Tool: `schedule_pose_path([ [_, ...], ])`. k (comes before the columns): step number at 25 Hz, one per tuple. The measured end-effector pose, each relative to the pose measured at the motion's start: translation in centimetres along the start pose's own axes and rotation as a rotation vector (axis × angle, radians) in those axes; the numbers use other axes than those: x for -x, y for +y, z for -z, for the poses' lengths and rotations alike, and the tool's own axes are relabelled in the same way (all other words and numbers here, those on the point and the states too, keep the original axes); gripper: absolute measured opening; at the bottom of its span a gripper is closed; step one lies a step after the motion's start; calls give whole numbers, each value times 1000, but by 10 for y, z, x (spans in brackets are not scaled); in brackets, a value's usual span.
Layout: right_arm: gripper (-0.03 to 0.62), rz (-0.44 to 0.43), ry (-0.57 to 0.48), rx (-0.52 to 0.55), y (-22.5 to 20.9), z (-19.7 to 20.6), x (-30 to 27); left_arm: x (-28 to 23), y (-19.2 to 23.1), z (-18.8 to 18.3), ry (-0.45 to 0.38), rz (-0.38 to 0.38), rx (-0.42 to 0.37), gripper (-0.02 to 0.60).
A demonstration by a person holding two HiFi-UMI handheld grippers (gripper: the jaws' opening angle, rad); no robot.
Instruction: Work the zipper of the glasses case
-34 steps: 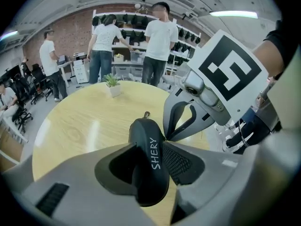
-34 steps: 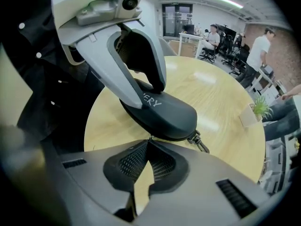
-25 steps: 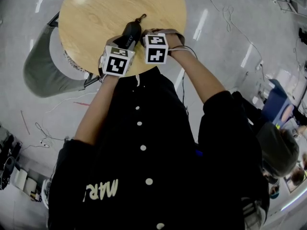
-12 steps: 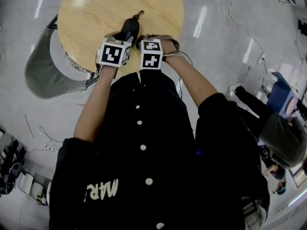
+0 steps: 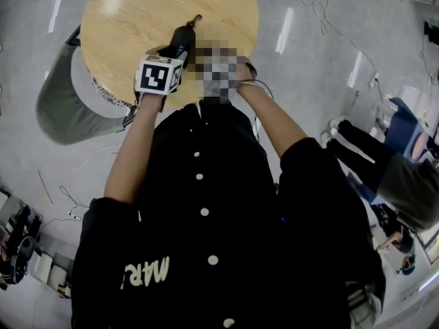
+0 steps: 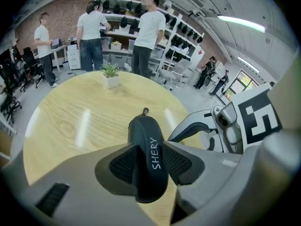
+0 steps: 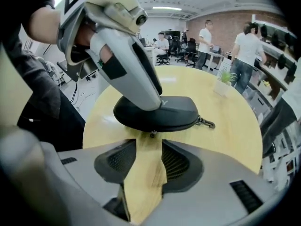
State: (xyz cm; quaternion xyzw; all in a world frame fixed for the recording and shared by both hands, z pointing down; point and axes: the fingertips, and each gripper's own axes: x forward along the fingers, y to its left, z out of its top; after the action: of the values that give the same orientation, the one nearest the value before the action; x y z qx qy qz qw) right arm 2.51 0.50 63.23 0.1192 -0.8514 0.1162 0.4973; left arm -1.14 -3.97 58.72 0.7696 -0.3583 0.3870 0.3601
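Observation:
A black glasses case (image 5: 184, 38) lies on the round wooden table (image 5: 130, 19). My left gripper (image 6: 149, 161) is shut on the case (image 6: 146, 145), with a pad pressed to each side; its marker cube (image 5: 159, 76) shows in the head view. A metal clip (image 6: 145, 111) sticks out of the case's far end. My right gripper (image 7: 148, 146) stands open, its jaws having just been opening; only bare wood lies between them. The zipper pull (image 7: 153, 134) hangs at the case's (image 7: 160, 113) near edge, just ahead of the fingertips. A mosaic patch covers the right gripper in the head view.
A small potted plant (image 6: 111, 75) stands at the table's far side. The table's near edge (image 5: 137, 101) runs just under both grippers. A grey seat (image 5: 58, 105) sits on the floor left of the table. Several people stand by shelves (image 6: 141, 32) beyond.
The right gripper's cube has rolled a little and is now under a mosaic patch. Both grippers and the case sit slightly higher and further left in the head view. The left grip is unchanged.

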Motion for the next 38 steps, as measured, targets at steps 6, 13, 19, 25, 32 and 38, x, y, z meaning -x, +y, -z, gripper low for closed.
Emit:
schedule_pose_path([
  [6, 122, 58, -65, -86, -8, -7, -6, 0, -2, 0, 3, 0, -2, 166],
  [13, 35, 90, -69, -109, -10, -8, -14, -3, 0, 2, 2, -1, -3, 167],
  [19, 29, 87, -51, -68, -10, -6, -10, -2, 1, 2, 2, 7, -2, 167],
  [25, 29, 59, -57, -34, -7, -7, -7, -2, 2, 1, -3, 0, -4, 167],
  [32, 29, 33, -48, -18, -4, -6, -5, -3, 1, 1, -3, -3, -6, 167],
  [38, 29, 2, -34, 3, 1, -4, -7, -4, 1, 1, 0, -1, -12, 167],
])
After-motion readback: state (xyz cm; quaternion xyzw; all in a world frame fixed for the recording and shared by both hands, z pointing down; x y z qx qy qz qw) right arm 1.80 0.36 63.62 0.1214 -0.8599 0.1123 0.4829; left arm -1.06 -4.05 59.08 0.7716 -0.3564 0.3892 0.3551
